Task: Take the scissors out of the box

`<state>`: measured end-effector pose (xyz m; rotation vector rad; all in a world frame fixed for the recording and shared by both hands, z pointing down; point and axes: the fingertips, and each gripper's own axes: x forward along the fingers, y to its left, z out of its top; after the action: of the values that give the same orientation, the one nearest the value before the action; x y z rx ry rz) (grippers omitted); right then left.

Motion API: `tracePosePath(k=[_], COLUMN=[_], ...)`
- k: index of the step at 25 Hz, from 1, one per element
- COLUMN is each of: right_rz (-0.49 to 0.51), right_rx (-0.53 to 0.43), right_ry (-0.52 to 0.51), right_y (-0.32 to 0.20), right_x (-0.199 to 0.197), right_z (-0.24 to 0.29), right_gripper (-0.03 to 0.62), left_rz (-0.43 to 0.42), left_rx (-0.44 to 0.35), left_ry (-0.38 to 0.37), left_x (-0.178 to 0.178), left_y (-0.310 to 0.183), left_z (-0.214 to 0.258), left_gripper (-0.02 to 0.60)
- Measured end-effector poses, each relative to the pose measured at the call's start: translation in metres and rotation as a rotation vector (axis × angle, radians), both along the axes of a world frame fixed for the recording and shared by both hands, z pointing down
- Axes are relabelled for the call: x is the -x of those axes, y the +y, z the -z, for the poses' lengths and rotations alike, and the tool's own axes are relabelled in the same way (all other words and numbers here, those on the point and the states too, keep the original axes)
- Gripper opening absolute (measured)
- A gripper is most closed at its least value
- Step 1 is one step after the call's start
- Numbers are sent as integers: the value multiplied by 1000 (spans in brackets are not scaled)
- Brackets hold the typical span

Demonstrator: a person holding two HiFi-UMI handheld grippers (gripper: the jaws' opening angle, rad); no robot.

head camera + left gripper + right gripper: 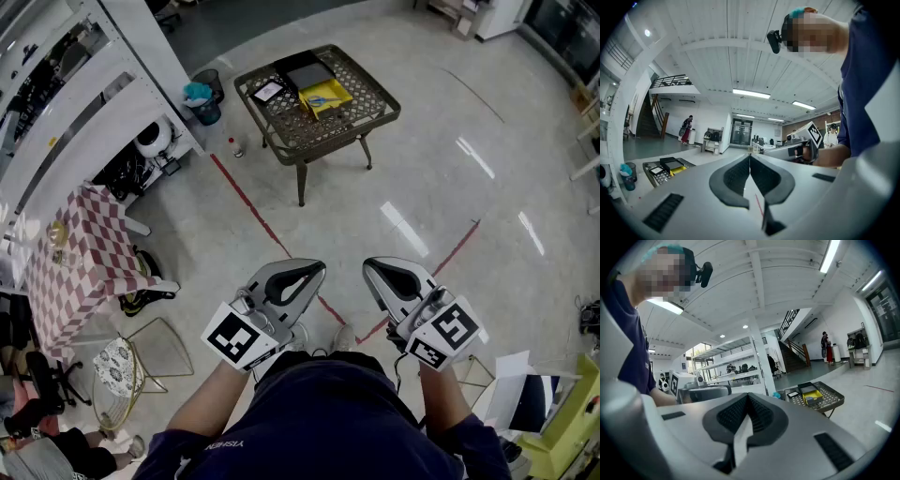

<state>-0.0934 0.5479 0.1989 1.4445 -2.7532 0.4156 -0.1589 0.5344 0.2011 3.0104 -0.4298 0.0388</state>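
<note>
A yellow box (325, 97) lies on a small metal lattice table (370, 117) far ahead across the floor. Scissors (322, 100) with blue handles lie inside the box. A black lid (307, 73) and a white card (269, 91) sit beside it. My left gripper (314, 268) and right gripper (373, 268) are held close to the body, side by side, far from the table. Both are shut with nothing between the jaws. The left gripper view shows shut pads (736, 176) and the table (651, 174) low at left. The right gripper view shows shut pads (761, 416) and the yellow box (812, 395) on the table.
White shelving (84, 103) runs along the left, with a bin (203, 101) at its end. A pink checkered table (75, 262) and a wire chair (150, 361) stand at lower left. A red line (248, 202) crosses the floor. A yellow-green stand (562, 422) is at lower right.
</note>
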Motion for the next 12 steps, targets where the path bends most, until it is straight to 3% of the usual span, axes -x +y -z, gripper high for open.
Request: tracePosePath(k=[6,12], right_rz=[7,45], right_rx=[1,6], right_ry=[-2,-25], right_y=[6,18], right_x=[-7,-28], right_z=[-3,-5], right_gripper=[17,17], left_rz=[0,55], left_rx=[-3,-2], left_ry=[33,16], left_x=[-13,-30], left_y=[7,17], left_z=[11,1], left_gripper=[23,23])
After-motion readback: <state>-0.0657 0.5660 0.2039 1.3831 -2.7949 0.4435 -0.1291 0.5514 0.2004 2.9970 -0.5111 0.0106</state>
